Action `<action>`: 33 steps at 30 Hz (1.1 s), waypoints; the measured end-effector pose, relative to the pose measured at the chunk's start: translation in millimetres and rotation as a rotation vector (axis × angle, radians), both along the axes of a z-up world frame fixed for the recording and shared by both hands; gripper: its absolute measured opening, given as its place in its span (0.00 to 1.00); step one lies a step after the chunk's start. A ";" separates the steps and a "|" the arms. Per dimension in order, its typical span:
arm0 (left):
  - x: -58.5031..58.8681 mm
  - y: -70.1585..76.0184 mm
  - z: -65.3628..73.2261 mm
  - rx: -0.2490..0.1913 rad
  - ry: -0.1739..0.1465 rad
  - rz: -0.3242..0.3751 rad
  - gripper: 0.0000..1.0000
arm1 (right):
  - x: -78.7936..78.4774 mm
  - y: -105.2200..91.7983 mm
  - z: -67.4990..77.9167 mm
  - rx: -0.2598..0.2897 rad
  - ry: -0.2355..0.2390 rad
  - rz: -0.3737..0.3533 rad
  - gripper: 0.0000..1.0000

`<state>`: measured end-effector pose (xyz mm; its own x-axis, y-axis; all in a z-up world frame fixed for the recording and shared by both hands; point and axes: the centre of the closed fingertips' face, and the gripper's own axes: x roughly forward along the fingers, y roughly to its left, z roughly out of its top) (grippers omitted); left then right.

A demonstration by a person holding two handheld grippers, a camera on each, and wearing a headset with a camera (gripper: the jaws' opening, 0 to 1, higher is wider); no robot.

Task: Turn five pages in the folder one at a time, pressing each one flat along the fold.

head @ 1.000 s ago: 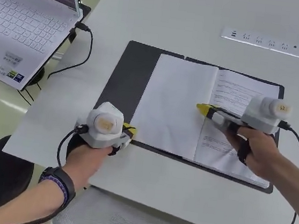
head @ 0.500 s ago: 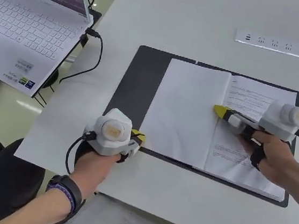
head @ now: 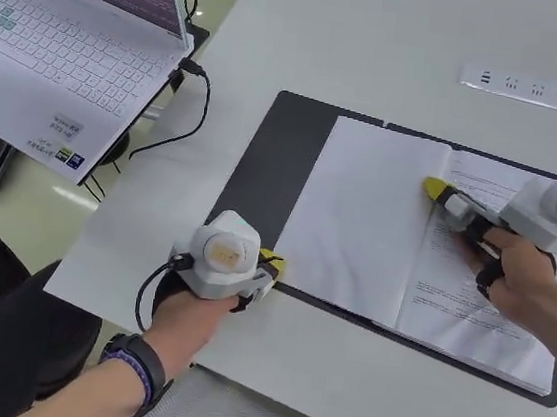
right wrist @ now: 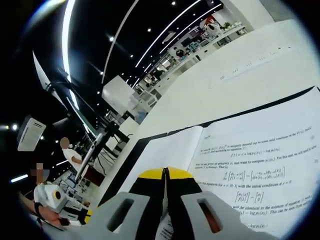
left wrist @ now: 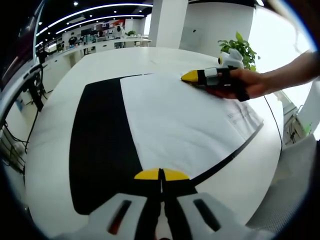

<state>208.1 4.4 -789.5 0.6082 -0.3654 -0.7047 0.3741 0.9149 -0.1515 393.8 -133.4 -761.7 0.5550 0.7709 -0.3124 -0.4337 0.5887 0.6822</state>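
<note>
- Lying open on the white worktop [head: 379, 29], the folder [head: 269, 162] shows its black inner cover at the left, a blank page [head: 363, 213] in the middle and a printed page [head: 470, 291] at the right.
- Right gripper [head: 432, 189] — fingers pressed together with nothing between them. The yellow tips sit at the fold where the blank and printed pages meet, toward the folder's far edge. The person's hand [head: 512, 275] rests over the printed page.
- Left gripper [head: 270, 264] — fingers likewise pressed together and pinching nothing. The tips are at the folder's near edge, just beside the near corner of the blank page. Whether they touch the cover cannot be told.
- Open laptop [head: 65, 53], well apart to the left of the folder, with a dark cable [head: 184, 107] at its side.
- White power strip [head: 534, 90], on the worktop beyond the folder's far edge.
</note>
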 end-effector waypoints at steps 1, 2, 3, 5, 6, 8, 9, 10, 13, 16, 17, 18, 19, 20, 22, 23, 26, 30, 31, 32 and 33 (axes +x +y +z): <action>0.0 0.1 -0.1 0.000 0.001 0.000 0.00 | 3.6 0.8 0.4 -0.004 -0.005 -0.001 0.00; 0.0 0.1 -0.1 -0.002 0.001 0.000 0.00 | 6.5 1.0 0.5 -0.006 -0.009 -0.006 0.00; 0.0 0.1 -0.1 -0.003 0.001 -0.001 0.00 | 10.4 1.1 -0.4 -0.008 -0.011 -0.007 0.00; 0.2 0.0 0.0 -0.004 0.001 -0.003 0.00 | 15.8 0.8 0.0 -0.001 -0.011 -0.019 0.00; 0.4 -0.1 0.0 -0.005 0.001 -0.003 0.00 | 16.8 1.0 1.5 0.002 -0.012 -0.027 0.00; 0.8 -0.2 0.0 -0.005 0.001 -0.002 0.00 | 18.9 1.8 4.4 0.013 -0.014 -0.039 0.00; 1.1 -0.5 0.1 -0.006 0.002 0.000 0.00 | 23.2 1.0 2.4 0.018 -0.014 -0.043 0.00; 1.4 -0.8 0.1 -0.007 0.002 0.001 0.00 | 26.1 0.3 1.0 0.020 -0.015 -0.044 0.00; 3.3 -2.1 0.1 -0.006 0.004 0.001 0.00 | 34.2 -1.2 -3.2 0.030 -0.015 -0.056 0.00; 3.8 -2.7 0.0 0.000 0.005 -0.007 0.00 | 40.4 -3.2 -1.5 0.034 -0.017 -0.086 0.00; 3.8 -2.7 0.0 0.000 0.005 -0.010 0.00 | 41.0 -3.4 -0.7 0.034 -0.018 -0.093 0.00; 3.7 -2.5 -0.1 -0.003 0.006 -0.010 0.00 | 40.0 -2.6 1.3 0.036 -0.018 -0.102 0.00; 3.6 -2.5 -0.1 -0.004 0.006 -0.009 0.00 | 39.7 -2.3 2.3 0.038 -0.017 -0.106 0.00; 3.5 -2.6 0.0 -0.002 0.003 -0.013 0.00 | 38.9 -1.8 3.4 0.038 -0.017 -0.109 0.00; 3.4 -2.6 0.0 -0.001 0.004 -0.016 0.00 | 42.2 -3.1 0.5 0.035 -0.015 -0.112 0.00; 3.4 -2.5 -0.1 0.000 0.005 -0.020 0.00 | 44.0 -3.7 -1.3 0.035 -0.011 -0.114 0.00; 3.9 -2.2 -0.5 -0.001 0.003 -0.023 0.00 | 47.3 -4.7 -3.5 0.031 -0.006 -0.116 0.00; 4.0 -2.0 -1.2 -0.010 -0.004 -0.015 0.00 | 51.1 -5.6 -6.2 0.032 -0.005 -0.121 0.00; 4.0 -2.0 -0.7 -0.011 -0.002 -0.016 0.00 | 53.3 -6.2 -7.3 0.039 0.000 -0.128 0.00; 4.0 -2.0 -0.6 -0.012 -0.001 -0.015 0.00 | 55.5 -6.9 -8.4 0.043 0.001 -0.132 0.00; 3.9 -2.0 -0.6 -0.012 0.000 -0.016 0.00 | 55.1 -6.4 -5.7 0.047 0.002 -0.142 0.00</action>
